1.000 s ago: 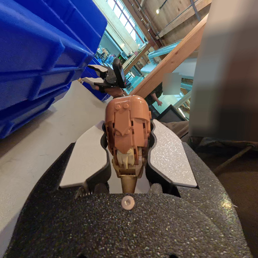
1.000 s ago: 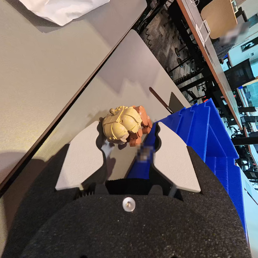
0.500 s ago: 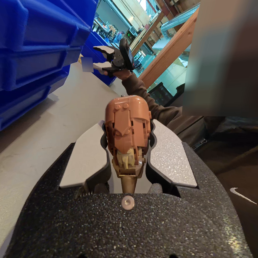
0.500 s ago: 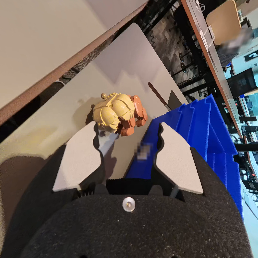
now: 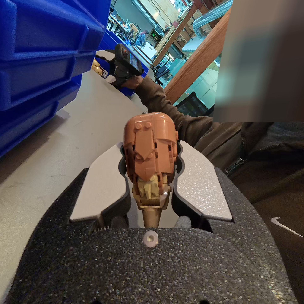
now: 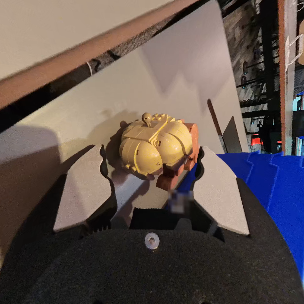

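— Fingers?
— My left gripper (image 5: 150,162) pinches the brown brick piece (image 5: 150,148), long axis along the fingers. My right gripper (image 6: 152,162) is spread.
— And the tan brick body (image 6: 156,148)?
— On the table (image 6: 82,118), just beyond the right tips, centred, blue bin (image 6: 271,181) to its right.

A rounded brown toy-brick head piece (image 5: 150,148), tan at its narrow lower end, stands upright, clamped between the left tool's (image 5: 151,158) grey fingers. At the right tool's (image 6: 152,158) 12 o'clock, a domed tan-and-brown toy-brick body (image 6: 156,146) rests on the pale worktop (image 6: 82,118), between spread fingers.
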The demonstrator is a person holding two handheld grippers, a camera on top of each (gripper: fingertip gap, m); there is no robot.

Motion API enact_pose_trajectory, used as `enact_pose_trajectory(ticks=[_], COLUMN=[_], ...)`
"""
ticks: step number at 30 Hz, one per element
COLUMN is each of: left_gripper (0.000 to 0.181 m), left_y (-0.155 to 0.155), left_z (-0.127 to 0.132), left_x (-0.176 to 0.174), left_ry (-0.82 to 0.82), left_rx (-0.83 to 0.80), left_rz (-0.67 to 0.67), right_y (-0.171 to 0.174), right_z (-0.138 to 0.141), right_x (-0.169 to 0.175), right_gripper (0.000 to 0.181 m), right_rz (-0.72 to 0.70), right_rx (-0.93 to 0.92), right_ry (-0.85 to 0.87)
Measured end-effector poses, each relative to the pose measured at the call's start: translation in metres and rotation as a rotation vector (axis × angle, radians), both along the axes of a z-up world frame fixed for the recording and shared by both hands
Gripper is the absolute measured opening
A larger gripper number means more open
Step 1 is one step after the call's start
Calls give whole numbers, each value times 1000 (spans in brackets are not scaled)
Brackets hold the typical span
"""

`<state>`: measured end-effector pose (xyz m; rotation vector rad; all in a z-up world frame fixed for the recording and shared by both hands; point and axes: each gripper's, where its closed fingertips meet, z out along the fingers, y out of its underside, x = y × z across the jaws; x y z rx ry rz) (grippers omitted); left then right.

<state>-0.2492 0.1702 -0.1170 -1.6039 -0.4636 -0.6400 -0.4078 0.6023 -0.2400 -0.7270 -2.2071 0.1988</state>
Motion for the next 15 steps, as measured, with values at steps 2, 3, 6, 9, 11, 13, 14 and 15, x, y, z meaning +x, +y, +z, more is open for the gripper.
enact_pose_trajectory(ticks=[2, 3, 6, 9, 11, 13, 14, 15], left_gripper=[59, 59, 59, 59, 59, 59, 59, 59], left_y=[-1, -1, 0, 0, -1, -2, -2, -2], left_z=[1, 1, 1, 1, 1, 2, 3, 3], left_x=[-1, -1, -1, 0, 1, 1, 1, 1], left_ry=[-7, -10, -11, -6, -4, -2, -3, -3], left_rx=[7, 9, 9, 9, 13, 19, 21, 24], left_rz=[2, 1, -8, -14, -13, -12, -11, -10], right_y=[5, 5, 8, 14, 17, 18, 19, 20], right_z=[-8, -9, -10, -11, -11, -8, -6, -3], right_x=[-2, -4, -8, -10, -11, -12, -13, -13], right_gripper=[104, 103, 96, 91, 91, 90, 90, 90], right_rz=[-16, -19, -42, -73, -107, -149, -181, -213], right_rx=[30, 30, 43, 53, 52, -27, -94, -173], right_ry=[-31, -28, -34, -48, -56, -44, -36, -29])
